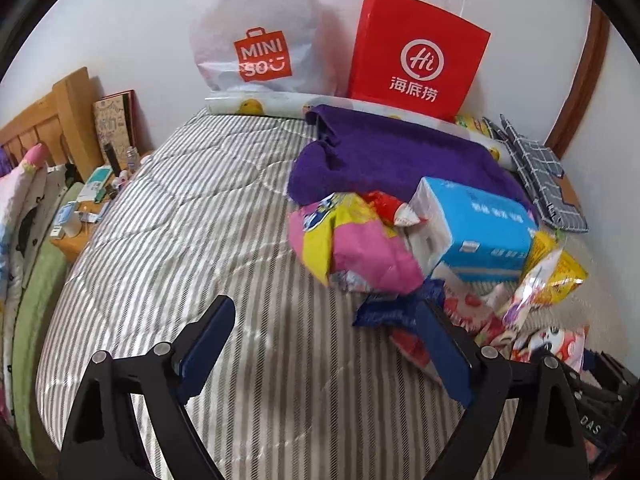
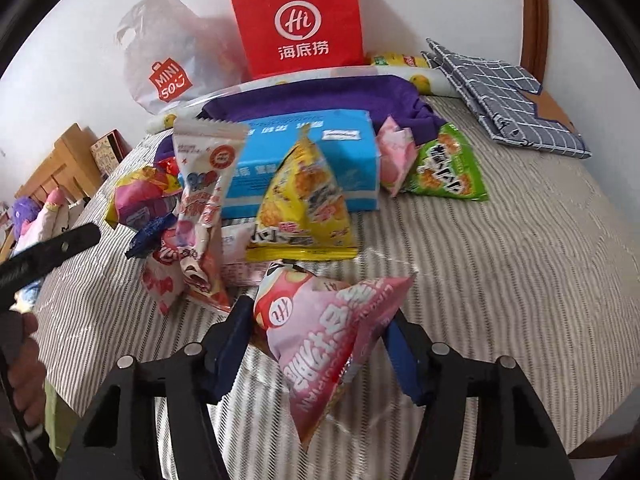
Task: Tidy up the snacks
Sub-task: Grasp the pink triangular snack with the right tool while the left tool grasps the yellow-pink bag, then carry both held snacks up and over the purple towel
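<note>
On a bed (image 2: 500, 280) covered in a grey-striped quilt, the right tongs (image 2: 320, 344) pinch a pink triangular snack packet (image 2: 320, 344) between their blue pads, its point hanging toward the camera. Beyond it a heap of snacks lies against a blue tissue pack (image 2: 304, 160): a yellow triangular packet (image 2: 304, 208) leaning on its front, a tall white-and-red packet (image 2: 204, 184) to the left, a green packet (image 2: 448, 168) to the right. The left tongs (image 1: 326, 344) stand spread wide over bare quilt, nothing between them, the right pad just beside a crumpled blue wrapper (image 1: 384, 308) at the heap's near edge. A purple towel (image 1: 392, 156) lies behind the tissues. A red paper bag (image 1: 416, 56) and a white Miniso plastic bag (image 1: 256, 32) stand against the wall.
</note>
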`<state>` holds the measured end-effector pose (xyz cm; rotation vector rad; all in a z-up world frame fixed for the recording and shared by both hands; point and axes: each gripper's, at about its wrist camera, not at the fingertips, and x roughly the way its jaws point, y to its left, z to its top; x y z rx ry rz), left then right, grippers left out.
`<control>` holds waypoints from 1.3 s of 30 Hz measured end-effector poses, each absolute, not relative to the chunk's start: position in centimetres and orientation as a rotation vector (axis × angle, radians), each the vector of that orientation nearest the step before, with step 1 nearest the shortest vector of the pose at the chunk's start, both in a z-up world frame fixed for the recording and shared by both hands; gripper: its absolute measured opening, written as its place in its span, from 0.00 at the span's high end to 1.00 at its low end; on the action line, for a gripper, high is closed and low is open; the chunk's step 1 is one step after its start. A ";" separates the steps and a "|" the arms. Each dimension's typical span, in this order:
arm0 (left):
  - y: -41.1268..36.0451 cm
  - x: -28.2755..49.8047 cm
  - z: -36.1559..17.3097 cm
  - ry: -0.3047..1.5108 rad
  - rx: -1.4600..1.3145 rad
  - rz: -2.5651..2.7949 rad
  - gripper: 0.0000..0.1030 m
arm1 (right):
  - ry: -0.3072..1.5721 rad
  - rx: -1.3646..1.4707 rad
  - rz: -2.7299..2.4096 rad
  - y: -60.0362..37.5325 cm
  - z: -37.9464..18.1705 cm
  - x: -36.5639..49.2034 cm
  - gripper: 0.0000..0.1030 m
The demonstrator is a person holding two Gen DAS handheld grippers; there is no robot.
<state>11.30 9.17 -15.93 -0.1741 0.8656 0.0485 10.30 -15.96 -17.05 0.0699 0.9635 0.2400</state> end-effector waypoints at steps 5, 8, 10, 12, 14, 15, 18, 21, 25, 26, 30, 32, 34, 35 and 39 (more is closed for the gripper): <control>8.6 13.2 -15.2 0.860 -0.155 0.031 0.11 | 0.939 0.071 0.225 -18.1 -15.9 9.8 0.45; 8.4 14.6 -14.8 0.866 -0.131 0.046 0.11 | 0.928 0.068 0.210 -19.2 -15.6 9.7 0.45; 8.5 15.5 -14.8 0.866 -0.120 0.061 0.11 | 0.923 0.079 0.201 -20.0 -15.4 9.9 0.45; 8.4 16.7 -15.3 0.889 -0.104 0.075 0.11 | 0.921 0.093 0.188 -20.9 -15.4 10.1 0.45; 8.3 17.9 -16.0 0.915 -0.105 0.071 0.12 | 0.922 0.101 0.176 -21.5 -15.5 10.3 0.45; 8.3 18.2 -16.4 0.924 -0.107 0.069 0.13 | 0.924 0.102 0.171 -21.8 -15.6 10.5 0.45; 8.1 19.2 -17.4 0.949 -0.107 0.066 0.18 | 0.929 0.105 0.156 -22.3 -15.8 10.7 0.45; 7.8 19.8 -18.3 0.976 -0.100 0.059 0.26 | 0.931 0.118 0.146 -22.8 -15.9 11.3 0.45; 7.9 19.7 -18.7 0.967 -0.102 0.056 0.36 | 0.935 0.124 0.149 -22.8 -16.1 11.7 0.45; 7.8 19.6 -18.6 0.958 -0.088 0.054 0.39 | 0.936 0.123 0.152 -22.7 -16.1 11.8 0.45; 8.1 19.2 -18.5 0.960 -0.098 0.040 0.44 | 0.939 0.119 0.156 -22.4 -16.3 12.0 0.45; 8.6 18.8 -18.3 0.963 -0.111 0.042 0.44 | 0.941 0.121 0.155 -22.3 -16.4 12.0 0.45; 9.0 18.4 -18.1 0.965 -0.123 0.042 0.44 | 0.938 0.124 0.156 -22.3 -16.4 11.9 0.45; 9.4 18.1 -18.0 0.967 -0.133 0.042 0.44 | 0.935 0.125 0.155 -22.4 -16.3 11.8 0.45; 10.0 16.7 -17.4 0.957 -0.139 0.057 0.44 | 0.920 0.131 0.150 -22.5 -15.9 11.4 0.45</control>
